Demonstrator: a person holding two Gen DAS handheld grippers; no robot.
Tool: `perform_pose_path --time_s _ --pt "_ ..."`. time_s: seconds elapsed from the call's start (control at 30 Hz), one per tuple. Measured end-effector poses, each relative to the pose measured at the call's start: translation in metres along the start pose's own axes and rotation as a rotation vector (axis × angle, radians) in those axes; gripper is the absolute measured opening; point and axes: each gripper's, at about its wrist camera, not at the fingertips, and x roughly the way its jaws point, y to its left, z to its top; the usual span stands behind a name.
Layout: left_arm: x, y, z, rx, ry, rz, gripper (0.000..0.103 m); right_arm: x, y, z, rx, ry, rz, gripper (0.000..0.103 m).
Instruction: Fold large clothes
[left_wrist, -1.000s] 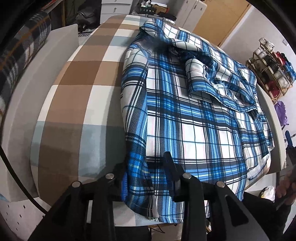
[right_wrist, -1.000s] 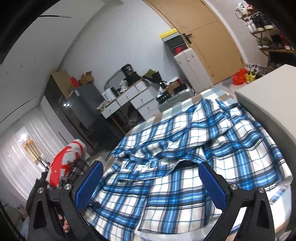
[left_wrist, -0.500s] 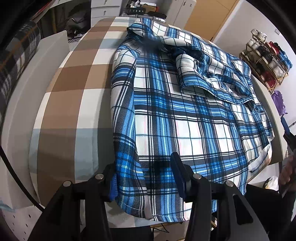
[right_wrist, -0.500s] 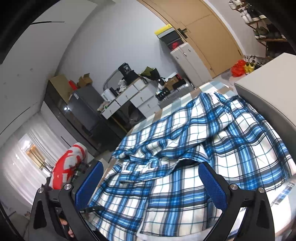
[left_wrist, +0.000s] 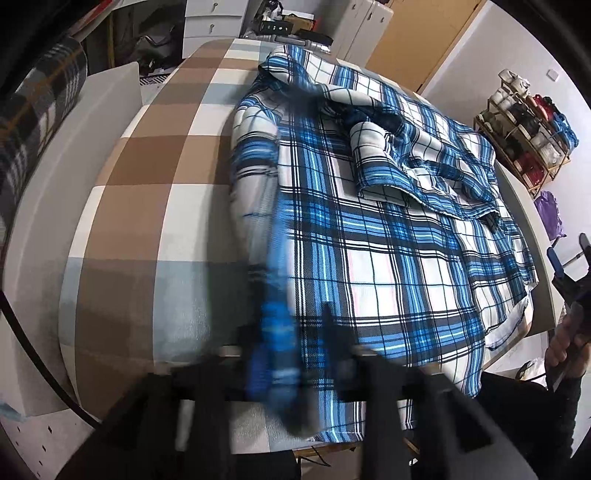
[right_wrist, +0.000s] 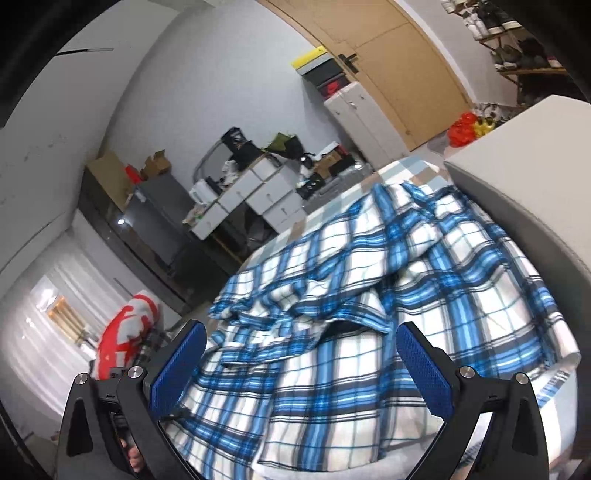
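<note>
A large blue and white plaid cloth (left_wrist: 373, 236) lies spread and rumpled over a cushioned surface with a brown, white and grey check cover (left_wrist: 147, 192). It also shows in the right wrist view (right_wrist: 369, 332). My left gripper (left_wrist: 295, 354) is at the cloth's near left edge, its jaws closing on a bunched fold; the view there is motion-blurred. My right gripper (right_wrist: 303, 365) is open and empty, held above the cloth's near right part. It shows at the right edge of the left wrist view (left_wrist: 565, 273).
A white padded side panel (left_wrist: 55, 184) runs along the left and another (right_wrist: 524, 177) along the right. A shoe rack (left_wrist: 524, 122) stands at the far right. White drawers (right_wrist: 258, 195) and clutter stand beyond the far end.
My left gripper's jaws have narrowed around the cloth's near left edge, which has bunched up and shifted. My right gripper has tilted and moved a little over the cloth, still open.
</note>
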Motion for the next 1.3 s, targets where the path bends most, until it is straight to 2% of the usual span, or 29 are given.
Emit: perform_pose_path --time_s 0.17,0.2,0.27,0.37,0.67,0.77,0.9,1.0,1.03,1.23,1.3 --pt "-0.010 0.002 0.000 0.000 -0.049 -0.090 0.005 -0.004 -0.015 -0.002 0.051 0.019 -0.139 0.103" --pt "-0.012 0.003 0.000 -0.003 -0.057 -0.102 0.005 -0.009 -0.021 -0.001 0.081 0.006 -0.143 0.103" --pt "-0.013 0.005 0.000 -0.013 -0.061 -0.110 0.005 -0.025 -0.039 0.001 0.176 -0.048 -0.133 0.103" --pt "-0.012 0.006 0.001 -0.024 -0.062 -0.117 0.005 -0.035 -0.059 -0.001 0.269 -0.048 -0.152 0.103" --pt "-0.009 0.011 0.000 -0.061 -0.046 -0.122 0.005 -0.050 -0.086 -0.008 0.371 -0.065 -0.307 0.103" --pt "-0.008 0.013 0.000 -0.075 -0.039 -0.122 0.005 -0.048 -0.098 -0.010 0.420 -0.054 -0.330 0.103" --pt "-0.005 0.016 0.000 -0.093 -0.024 -0.127 0.005 -0.043 -0.102 -0.008 0.397 -0.027 -0.385 0.103" --pt "-0.003 0.019 0.001 -0.107 -0.010 -0.129 0.005 -0.026 -0.102 -0.008 0.337 0.045 -0.440 0.102" --pt "-0.001 0.020 0.001 -0.096 -0.035 -0.134 0.005 -0.022 -0.099 -0.008 0.309 0.047 -0.453 0.103" --pt "0.001 0.025 0.000 -0.115 -0.021 -0.112 0.005 -0.005 -0.089 -0.007 0.189 0.067 -0.524 0.101" --pt "0.001 0.025 0.000 -0.115 -0.020 -0.105 0.005 0.003 -0.085 -0.007 0.121 0.089 -0.548 0.094"
